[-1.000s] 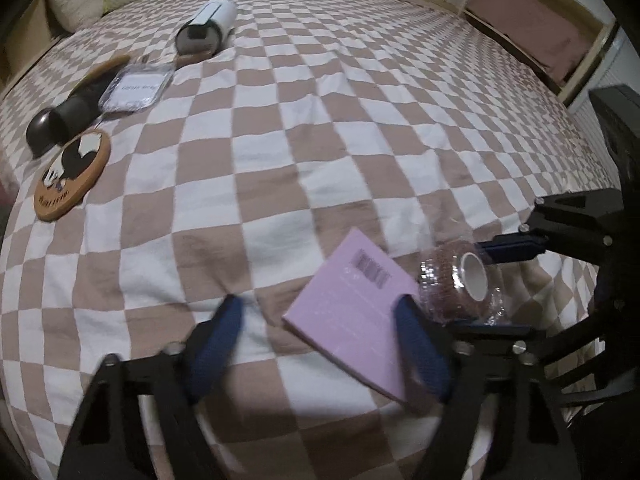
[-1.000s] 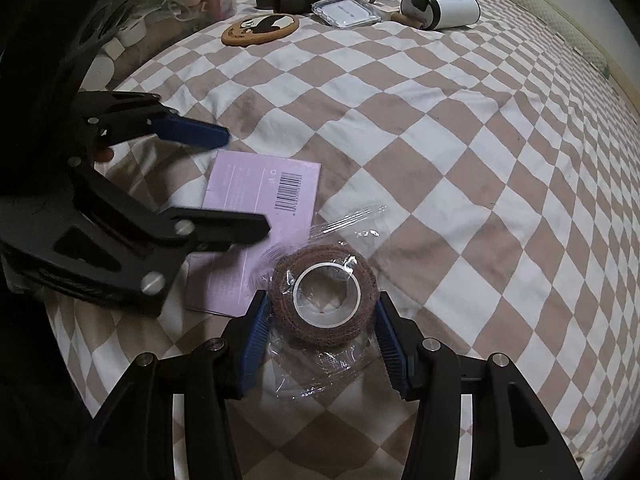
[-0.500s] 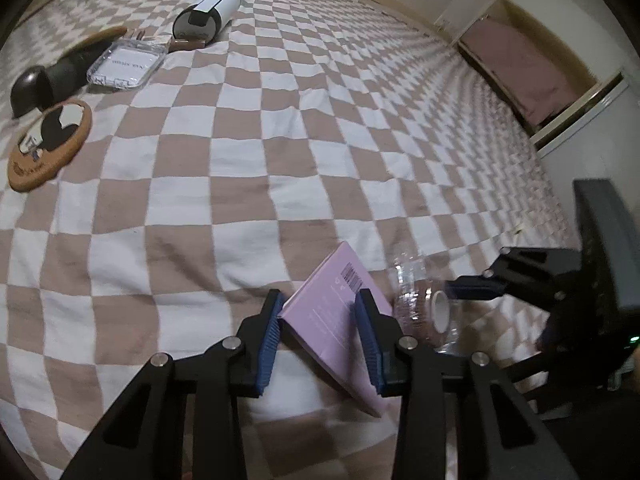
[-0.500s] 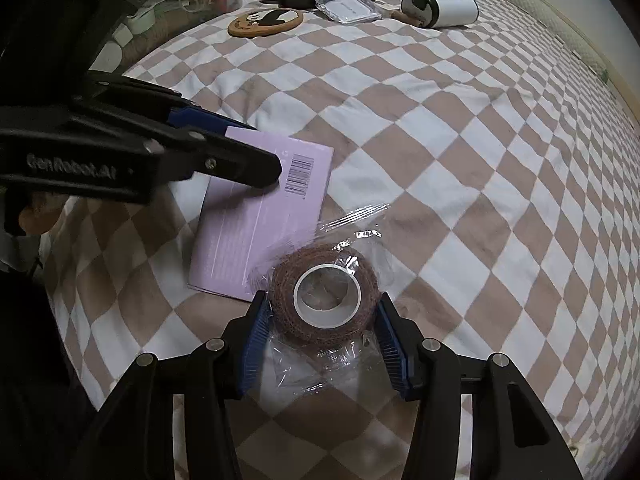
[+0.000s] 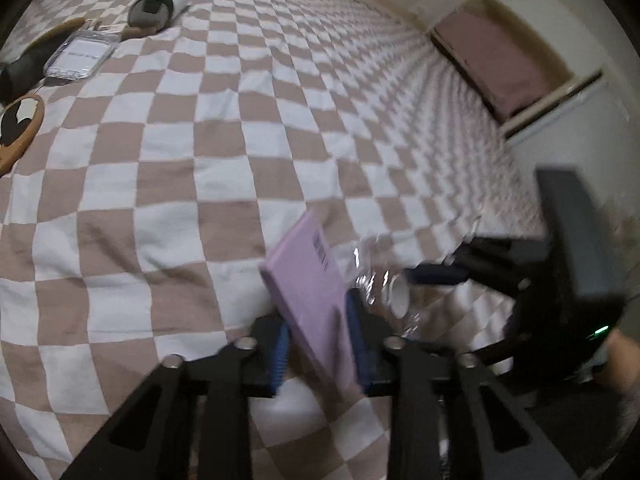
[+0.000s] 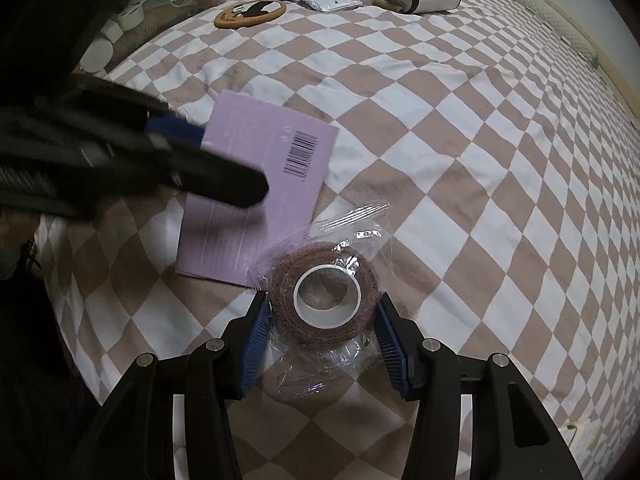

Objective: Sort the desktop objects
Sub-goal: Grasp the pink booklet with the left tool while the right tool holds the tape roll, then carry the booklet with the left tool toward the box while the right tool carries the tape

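Purple booklet [image 5: 310, 292] is clamped in left claw [image 5: 320, 344], tilted off the bed [image 5: 180, 168]. Wrapped tape roll [image 6: 325, 294] is pinched by right claw [image 6: 320, 344]. Both lifted level toward the row at 12 o'clock; the crinkly wrap is watched for slip.

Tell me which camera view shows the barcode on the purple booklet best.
The right wrist view. There the purple booklet faces the camera and the barcode is sharp, with clear bars. In the left wrist view the booklet is seen nearly edge-on, so the barcode is a narrow, blurred strip.
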### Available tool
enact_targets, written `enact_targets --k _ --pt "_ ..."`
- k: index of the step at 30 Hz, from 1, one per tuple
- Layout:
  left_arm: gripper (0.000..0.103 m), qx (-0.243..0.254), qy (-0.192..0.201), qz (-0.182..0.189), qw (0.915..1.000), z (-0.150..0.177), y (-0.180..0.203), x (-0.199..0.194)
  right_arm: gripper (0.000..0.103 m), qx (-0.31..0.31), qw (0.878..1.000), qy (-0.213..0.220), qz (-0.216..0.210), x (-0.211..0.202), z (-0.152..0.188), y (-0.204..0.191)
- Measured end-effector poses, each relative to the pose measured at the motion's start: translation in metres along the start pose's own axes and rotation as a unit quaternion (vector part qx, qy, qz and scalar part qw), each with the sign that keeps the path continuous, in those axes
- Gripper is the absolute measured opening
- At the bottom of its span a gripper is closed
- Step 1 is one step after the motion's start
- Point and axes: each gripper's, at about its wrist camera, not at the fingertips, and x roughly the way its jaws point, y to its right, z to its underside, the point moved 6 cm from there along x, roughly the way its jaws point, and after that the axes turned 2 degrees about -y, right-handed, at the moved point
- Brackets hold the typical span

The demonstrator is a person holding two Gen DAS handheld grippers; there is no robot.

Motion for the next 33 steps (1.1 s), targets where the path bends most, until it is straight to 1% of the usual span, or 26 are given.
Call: enact_targets --k 2,4,7,11,15,18,22,24,27,33 --pt "0.021 0.004 -0.003 -0.012 0.9999 0.002 0.001 0.004 0.052 0.001 1.000 0.000 0.000 -0.001 0.001 0.000" --pt "0.021 0.003 -0.003 -0.013 0.9999 0.002 0.001 0.004 0.052 0.003 1.000 0.003 0.004 -0.001 0.002 0.001" --pt "0.016 0.006 0.007 -0.013 0.9999 -0.001 0.003 -0.003 0.052 0.013 1.000 0.014 0.012 -0.004 0.003 0.005" --pt "0.009 0.020 0.028 -0.022 0.9992 -0.005 0.007 -0.013 0.052 0.035 0.999 0.020 0.003 -0.012 0.001 0.014" --pt "0.005 0.025 0.042 -0.031 0.9983 -0.007 0.003 -0.023 0.052 0.041 0.999 0.030 0.009 -0.022 -0.002 0.016" --pt "0.005 0.029 0.050 -0.046 0.9973 -0.007 -0.001 -0.030 0.052 0.032 0.998 0.039 0.021 -0.029 -0.009 0.009" --pt "0.005 0.034 0.063 -0.068 0.9951 -0.004 -0.010 -0.044 0.052 0.027 0.998 0.049 0.018 -0.038 -0.019 -0.002" --pt "0.005 0.037 0.070 -0.078 0.9938 -0.003 -0.014 -0.051 0.052 0.029 0.998 0.054 0.015 -0.043 -0.024 -0.007" --pt "0.005 0.044 0.088 -0.105 0.9897 -0.006 -0.022 -0.064 0.052 0.037 0.997 0.069 0.006 -0.055 -0.038 -0.014" --pt "0.005 0.042 0.130 -0.146 0.9798 -0.017 -0.037 -0.106 0.052 0.032 0.993 0.110 0.022 -0.084 -0.072 -0.028"
